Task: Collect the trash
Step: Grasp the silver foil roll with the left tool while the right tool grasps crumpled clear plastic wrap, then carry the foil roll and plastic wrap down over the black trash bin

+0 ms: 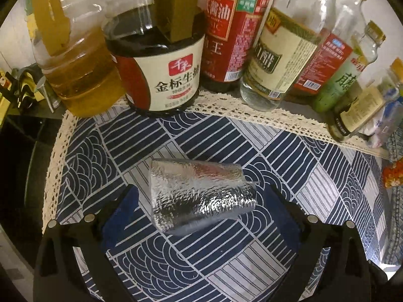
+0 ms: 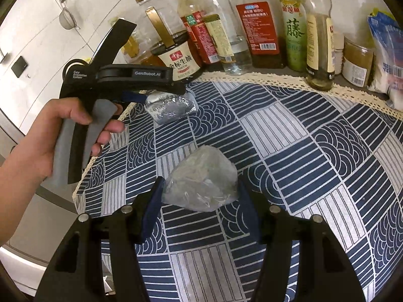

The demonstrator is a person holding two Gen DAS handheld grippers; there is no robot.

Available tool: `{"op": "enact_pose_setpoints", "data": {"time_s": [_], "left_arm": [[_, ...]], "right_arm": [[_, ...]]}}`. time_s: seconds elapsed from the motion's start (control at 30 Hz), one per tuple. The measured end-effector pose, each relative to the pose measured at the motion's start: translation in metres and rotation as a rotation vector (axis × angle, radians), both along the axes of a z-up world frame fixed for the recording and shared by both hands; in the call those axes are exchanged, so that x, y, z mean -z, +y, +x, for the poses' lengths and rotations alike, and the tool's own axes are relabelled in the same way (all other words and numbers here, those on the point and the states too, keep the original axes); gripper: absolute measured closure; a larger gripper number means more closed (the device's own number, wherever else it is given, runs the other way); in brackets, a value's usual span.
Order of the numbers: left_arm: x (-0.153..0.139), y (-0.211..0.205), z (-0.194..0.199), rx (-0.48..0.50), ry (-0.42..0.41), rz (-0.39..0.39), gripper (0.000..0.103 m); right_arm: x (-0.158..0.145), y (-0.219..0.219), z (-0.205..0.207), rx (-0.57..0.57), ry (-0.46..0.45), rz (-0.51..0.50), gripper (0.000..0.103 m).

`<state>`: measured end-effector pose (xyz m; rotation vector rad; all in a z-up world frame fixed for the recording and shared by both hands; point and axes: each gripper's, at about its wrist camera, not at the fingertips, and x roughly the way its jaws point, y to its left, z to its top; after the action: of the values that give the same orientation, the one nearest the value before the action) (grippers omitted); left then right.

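A silver foil wrapper [image 1: 201, 196] lies rolled on the blue patterned tablecloth [image 1: 201, 256]. My left gripper [image 1: 201, 192] points down over it, open wide, with a finger on each side and a gap to the foil on both. In the right wrist view the same foil wrapper [image 2: 173, 109] sits under the left gripper [image 2: 161, 95], which a person's hand [image 2: 63, 136] holds by its grey handles. My right gripper [image 2: 201, 183] is shut on a crumpled clear plastic bag [image 2: 201, 171], with both blue pads against its sides.
Sauce and oil bottles line the back of the cloth: a soy sauce jug [image 1: 161, 75], an oil jug [image 1: 80, 70] and a clear vinegar bottle [image 1: 272, 70]. Jars and a bag of goods [image 2: 388, 58] stand at the far right. The cloth's lace edge [image 1: 54, 166] marks the table's left side.
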<state>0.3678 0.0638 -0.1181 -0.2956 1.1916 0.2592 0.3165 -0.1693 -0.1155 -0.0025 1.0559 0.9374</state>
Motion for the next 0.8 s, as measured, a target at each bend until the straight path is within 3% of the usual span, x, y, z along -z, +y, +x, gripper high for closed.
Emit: {"op": "enact_pose_setpoints", "data": {"time_s": [0.17, 0.33, 0.47, 0.8], "left_arm": [[0.009, 0.001, 0.006, -0.020, 0.041, 0.038, 0.007], [0.014, 0.006, 0.007, -0.035, 0.038, 0.017, 0.008], [0.015, 0.009, 0.008, -0.022, 0.033, 0.007, 0.022], [0.010, -0.002, 0.000, 0.022, 0.003, 0.003, 0.025]], "right_arm": [[0.003, -0.003, -0.001, 0.000, 0.015, -0.004, 0.045], [0.001, -0.006, 0.000, 0.004, 0.021, -0.007, 0.045], [0.001, -0.007, 0.000, 0.001, 0.019, -0.009, 0.045], [0.007, -0.011, -0.001, 0.014, 0.029, -0.010, 0.045]]}}
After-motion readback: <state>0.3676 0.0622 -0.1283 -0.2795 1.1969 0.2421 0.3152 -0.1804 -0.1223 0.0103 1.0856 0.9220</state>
